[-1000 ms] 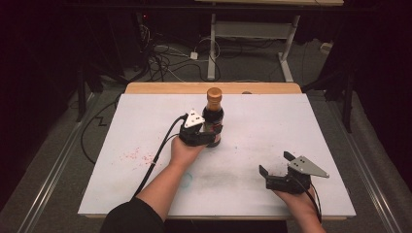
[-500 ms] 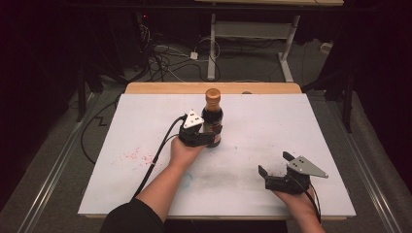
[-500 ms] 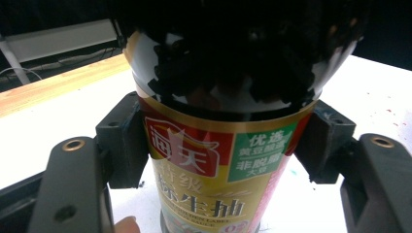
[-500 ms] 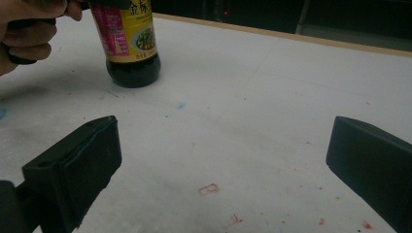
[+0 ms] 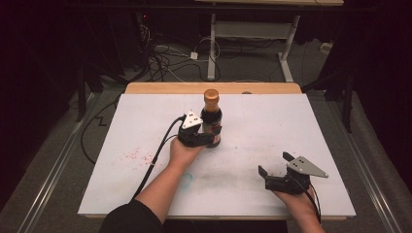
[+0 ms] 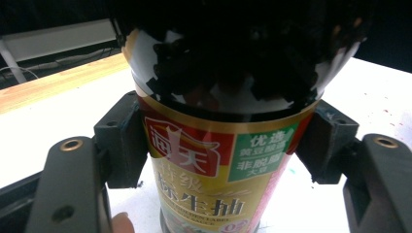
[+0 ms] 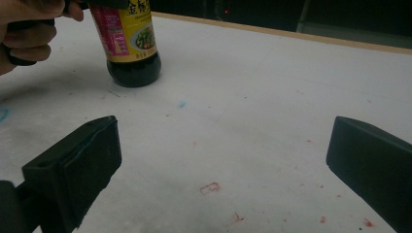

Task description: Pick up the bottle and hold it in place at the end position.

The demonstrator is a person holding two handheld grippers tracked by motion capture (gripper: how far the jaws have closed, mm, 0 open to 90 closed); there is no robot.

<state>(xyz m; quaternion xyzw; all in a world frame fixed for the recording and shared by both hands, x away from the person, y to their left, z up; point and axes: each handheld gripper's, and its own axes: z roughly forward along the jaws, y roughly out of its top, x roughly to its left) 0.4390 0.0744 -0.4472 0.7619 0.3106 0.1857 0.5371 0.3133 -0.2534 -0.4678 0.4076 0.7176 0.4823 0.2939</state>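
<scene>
A dark soy sauce bottle (image 5: 211, 116) with a tan cap stands upright near the middle of the white table top (image 5: 301, 121). My left gripper (image 5: 214, 137) reaches it from the near side, one jaw on each side of its lower body. In the left gripper view both pads (image 6: 121, 141) touch the red and yellow label of the bottle (image 6: 218, 160); the jaws have just been opening a little, with the bottle still between them. My right gripper (image 5: 275, 164) rests at the near right, open, with nothing between its jaws (image 7: 223, 165). Its view shows the bottle (image 7: 128, 43) far off at the upper left.
A wooden strip (image 5: 160, 88) runs along the table's far edge. Faint red marks (image 5: 133, 154) dot the left part of the top. Cables (image 5: 165, 63) and a desk frame (image 5: 286, 48) lie on the floor beyond the table.
</scene>
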